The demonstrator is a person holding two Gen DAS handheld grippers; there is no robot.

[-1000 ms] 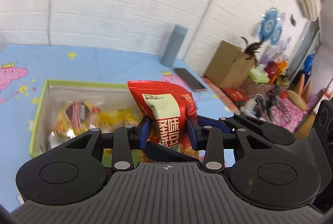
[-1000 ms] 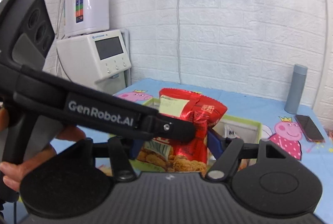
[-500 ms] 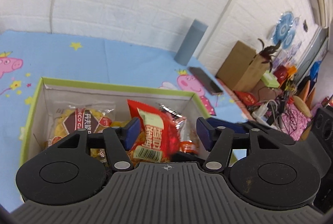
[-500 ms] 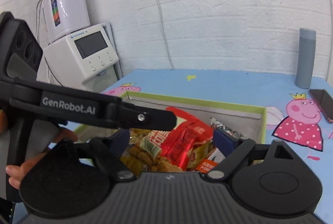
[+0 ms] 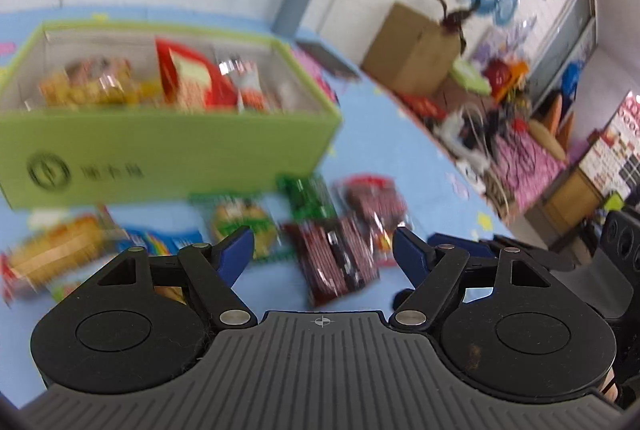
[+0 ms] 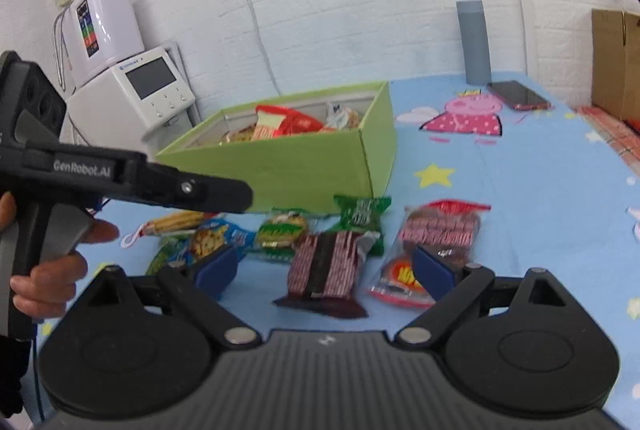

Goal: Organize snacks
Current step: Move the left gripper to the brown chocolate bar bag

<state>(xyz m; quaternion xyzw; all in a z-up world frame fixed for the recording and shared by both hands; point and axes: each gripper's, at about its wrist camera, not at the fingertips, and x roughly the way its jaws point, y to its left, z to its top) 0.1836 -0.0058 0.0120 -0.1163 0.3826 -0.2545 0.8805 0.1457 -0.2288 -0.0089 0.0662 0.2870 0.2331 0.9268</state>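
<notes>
The red snack bag [image 5: 188, 78], gripped over the green box [image 5: 168, 150] a second ago, is now seen dropped inside it among other packets. The left tongs [image 5: 322, 250] are opening with nothing between them; the right tongs [image 6: 326, 270] stand wide and empty. Both are now aimed at loose snacks on the counter [image 6: 540, 190], the dark striped packet [image 6: 326, 266] likely next.

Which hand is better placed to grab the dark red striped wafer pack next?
Right. The right gripper is open with the wafer pack centred between its fingers. The left gripper, jaws opening, also faces it, but less centred and blurred.
</notes>
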